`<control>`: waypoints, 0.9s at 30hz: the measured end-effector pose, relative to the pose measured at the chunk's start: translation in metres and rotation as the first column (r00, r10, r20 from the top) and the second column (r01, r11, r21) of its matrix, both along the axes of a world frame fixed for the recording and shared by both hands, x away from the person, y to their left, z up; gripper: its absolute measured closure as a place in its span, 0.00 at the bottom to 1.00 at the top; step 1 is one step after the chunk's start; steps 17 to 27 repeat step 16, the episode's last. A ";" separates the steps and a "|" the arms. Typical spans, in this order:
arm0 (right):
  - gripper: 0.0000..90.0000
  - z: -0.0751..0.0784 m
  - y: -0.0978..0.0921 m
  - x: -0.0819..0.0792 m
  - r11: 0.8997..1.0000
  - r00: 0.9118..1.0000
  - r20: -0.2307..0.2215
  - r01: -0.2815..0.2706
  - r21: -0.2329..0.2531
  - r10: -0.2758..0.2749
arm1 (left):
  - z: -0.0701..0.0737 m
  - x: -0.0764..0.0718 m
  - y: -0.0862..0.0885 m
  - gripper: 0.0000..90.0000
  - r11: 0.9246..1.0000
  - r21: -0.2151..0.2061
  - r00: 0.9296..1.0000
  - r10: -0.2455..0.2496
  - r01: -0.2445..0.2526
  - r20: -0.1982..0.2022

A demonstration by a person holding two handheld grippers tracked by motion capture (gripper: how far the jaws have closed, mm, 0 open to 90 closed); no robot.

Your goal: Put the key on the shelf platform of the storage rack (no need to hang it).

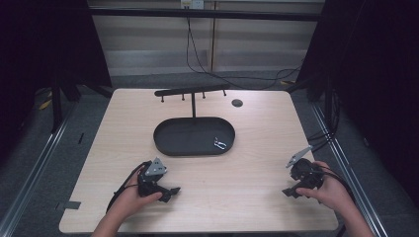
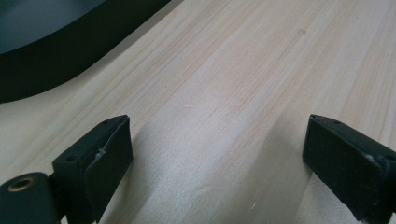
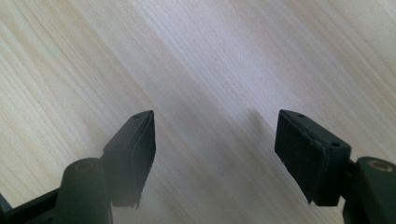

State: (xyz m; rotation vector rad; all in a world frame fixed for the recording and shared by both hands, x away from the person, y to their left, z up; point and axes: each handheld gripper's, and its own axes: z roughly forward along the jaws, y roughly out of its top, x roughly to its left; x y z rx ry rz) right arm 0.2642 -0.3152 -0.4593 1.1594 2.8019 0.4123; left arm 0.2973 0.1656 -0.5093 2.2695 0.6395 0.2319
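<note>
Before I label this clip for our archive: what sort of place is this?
Probably a lab recording station: a bare wooden table with dark curtains on both sides, cables hanging down the back wall, and an oval black tray with a hook stand.

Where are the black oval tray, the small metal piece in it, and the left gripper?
black oval tray (image 1: 170, 143): high view, bare floor of the tray.
small metal piece (image 1: 219, 143): high view, its middle.
left gripper (image 2: 217, 151): left gripper view, midway between its open jaws.

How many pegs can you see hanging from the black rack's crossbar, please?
4, spaced along the crossbar: far left, left of the post, right of it, far right. Dim light may hide others.
</note>
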 end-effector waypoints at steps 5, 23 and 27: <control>0.32 -0.002 -0.003 -0.003 1.000 1.000 -0.006 0.014 0.000 -0.014 | 0.000 0.000 0.000 0.09 1.000 0.000 1.000 0.002 -0.002 0.001; 0.32 -0.011 -0.006 -0.008 1.000 1.000 -0.013 0.016 -0.009 -0.016 | 0.000 0.000 0.000 0.09 1.000 0.000 1.000 0.002 -0.002 0.002; 0.32 -0.011 -0.006 -0.008 1.000 1.000 -0.013 0.016 -0.009 -0.016 | 0.000 0.000 0.000 0.09 1.000 0.000 1.000 0.002 -0.002 0.002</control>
